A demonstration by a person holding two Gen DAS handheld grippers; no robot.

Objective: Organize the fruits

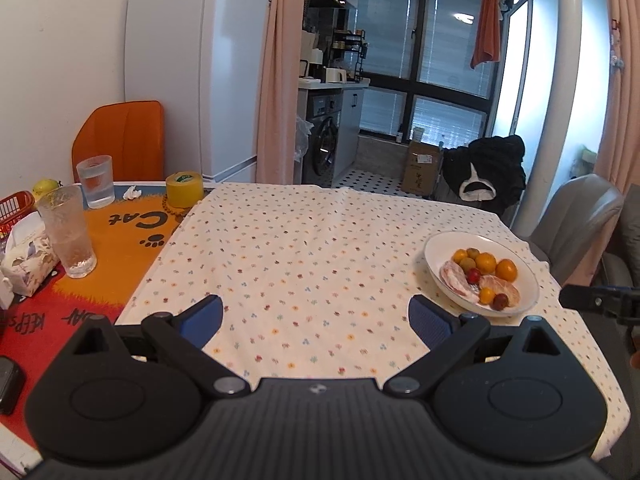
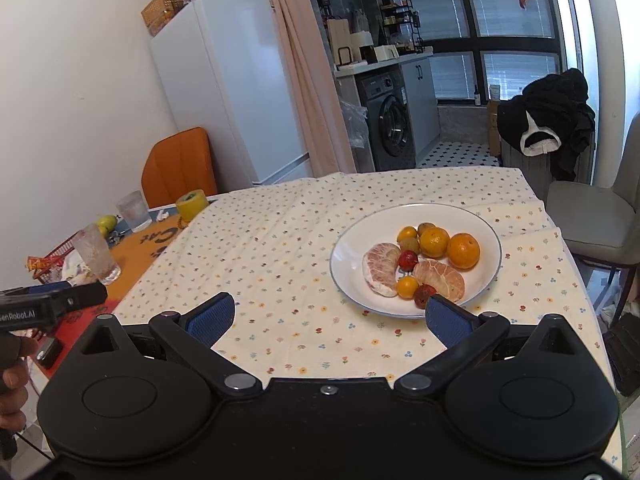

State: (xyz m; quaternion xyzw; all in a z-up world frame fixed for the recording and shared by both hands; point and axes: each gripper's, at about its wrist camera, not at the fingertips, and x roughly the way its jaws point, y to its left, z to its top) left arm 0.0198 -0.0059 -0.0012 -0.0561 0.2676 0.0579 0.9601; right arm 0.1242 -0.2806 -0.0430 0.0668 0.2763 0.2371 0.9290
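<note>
While both the left gripper (image 1: 316,312) and right gripper (image 2: 330,314) hover with jaws spread empty, the plate's (image 2: 348,276) soft peeled pomelo segment (image 2: 380,270) at nine o'clock wants a gentle mid-body pinch.

left tool (image 1: 316,316) spread, right tool (image 2: 330,318) spread

Daylight pours in from the windows (image 1: 432,52) far beyond the jaws, even and fairly bright. The tablecloth (image 1: 312,264) between the jaws is sharp, shadows soft. Glare whitens the glass door (image 1: 532,80) far right. Fisheye bending curves the edges; corners go black.
</note>
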